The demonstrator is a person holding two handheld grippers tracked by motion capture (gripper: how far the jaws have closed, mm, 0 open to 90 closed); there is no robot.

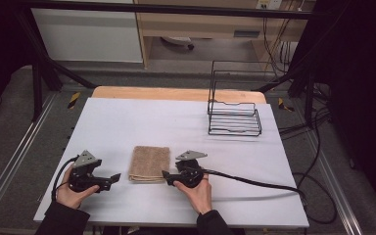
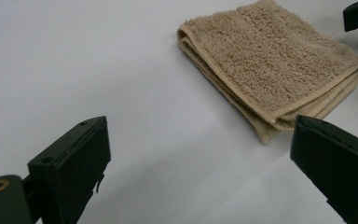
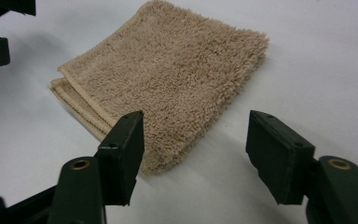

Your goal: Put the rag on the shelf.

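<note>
Towel (image 1: 149,164) lies folded flat on my desk (image 1: 127,122), left tongs (image 1: 113,178) wide, right tongs (image 1: 165,175) half-open at its corner, ready to pinch.

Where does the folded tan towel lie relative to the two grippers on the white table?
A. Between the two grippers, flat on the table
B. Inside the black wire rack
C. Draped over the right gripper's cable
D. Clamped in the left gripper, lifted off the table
A: the high view shows the towel flat on the table, with the left gripper and the right gripper pointing at it from either side, jaws apart.
</note>
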